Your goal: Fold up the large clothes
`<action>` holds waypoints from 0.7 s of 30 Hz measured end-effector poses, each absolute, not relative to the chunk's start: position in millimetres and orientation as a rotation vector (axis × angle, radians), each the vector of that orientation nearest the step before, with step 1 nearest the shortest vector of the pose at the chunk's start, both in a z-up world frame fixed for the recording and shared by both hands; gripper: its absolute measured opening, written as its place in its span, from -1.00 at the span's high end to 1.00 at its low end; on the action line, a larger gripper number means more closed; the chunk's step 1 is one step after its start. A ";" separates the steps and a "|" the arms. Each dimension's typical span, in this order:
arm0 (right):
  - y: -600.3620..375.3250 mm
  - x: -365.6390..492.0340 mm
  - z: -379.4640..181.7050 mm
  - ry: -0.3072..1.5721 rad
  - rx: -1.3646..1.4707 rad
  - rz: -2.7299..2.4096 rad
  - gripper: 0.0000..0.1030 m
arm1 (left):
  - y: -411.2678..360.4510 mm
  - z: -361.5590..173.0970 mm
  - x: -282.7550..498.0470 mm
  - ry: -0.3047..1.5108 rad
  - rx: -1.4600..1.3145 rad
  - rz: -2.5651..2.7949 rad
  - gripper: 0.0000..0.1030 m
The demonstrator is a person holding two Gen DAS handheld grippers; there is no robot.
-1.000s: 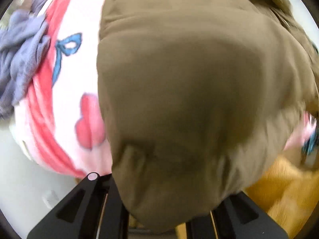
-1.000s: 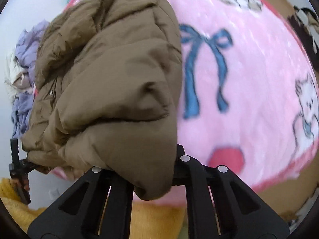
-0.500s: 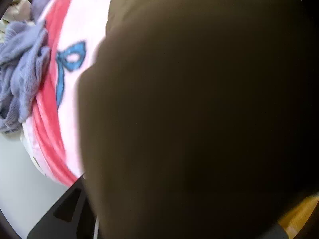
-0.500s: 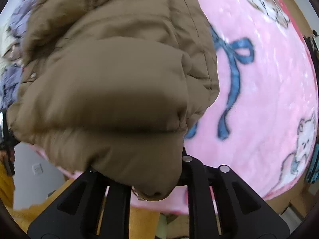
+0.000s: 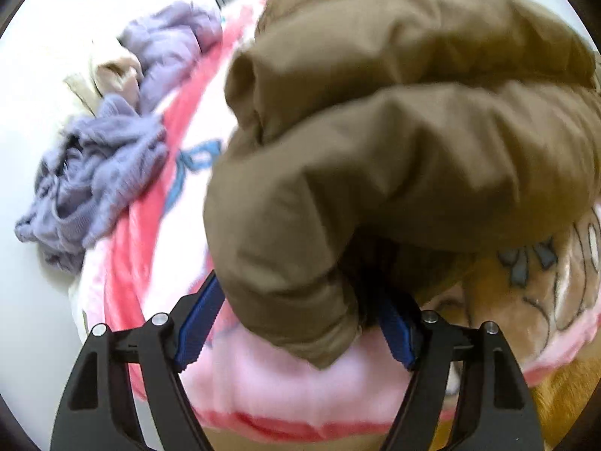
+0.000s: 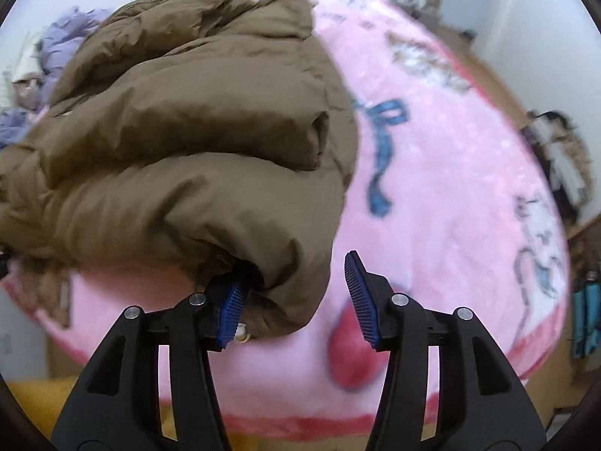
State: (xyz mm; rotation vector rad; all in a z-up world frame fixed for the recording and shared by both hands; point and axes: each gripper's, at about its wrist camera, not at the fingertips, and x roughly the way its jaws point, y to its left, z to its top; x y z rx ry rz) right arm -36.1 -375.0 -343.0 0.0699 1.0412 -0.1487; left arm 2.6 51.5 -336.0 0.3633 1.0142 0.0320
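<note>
A: Left gripper (image 5: pixel 296 323) first. My jaws are opening, and a corner of the jacket (image 5: pixel 394 143) hangs down between the blue pads (image 5: pixel 195 327). The cloth brushes the left one; the right pad is half hidden in the fold, so I can't tell whether it touches. Nothing is clamped.

B: And the bulk of it?

A: Up at twelve to two o'clock from the fingers, filling most of my view, resting on the pink blanket (image 5: pixel 285 387).

B: Right gripper (image 6: pixel 296 297)?

A: Opening too. The jacket (image 6: pixel 195 143) sits at ten to twelve o'clock; its lower fold drapes over my left pad (image 6: pixel 233 312), with a small pale snap showing just beside it. The right pad stands clear, only blanket (image 6: pixel 450 173) behind.

B: How does it look?

A: Brown, puffy, quilted, doubled over itself in thick rolls, a bit crumpled. A lilac heap (image 5: pixel 101 173) lies at ten o'clock on the left view, off the blanket's red edge.
</note>
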 end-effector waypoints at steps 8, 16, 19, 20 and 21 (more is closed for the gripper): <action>-384.6 3.7 -381.0 1.071 0.317 -0.248 -0.11 | 53.8 -360.8 72.2 1.073 0.183 0.107 0.10; -408.3 2.5 -372.6 1.210 0.582 -0.151 0.84 | 61.3 -352.2 88.0 1.341 0.180 0.057 0.86; -422.4 4.1 -337.3 1.241 0.647 -0.052 0.87 | 74.6 -306.5 86.4 1.403 0.166 0.007 0.87; -424.3 7.0 -320.6 1.232 0.623 -0.022 0.87 | 77.7 -287.1 85.8 1.406 0.147 -0.012 0.88; -423.3 10.3 -297.9 1.221 0.561 0.006 0.87 | 79.5 -269.7 84.7 1.405 0.135 -0.030 0.88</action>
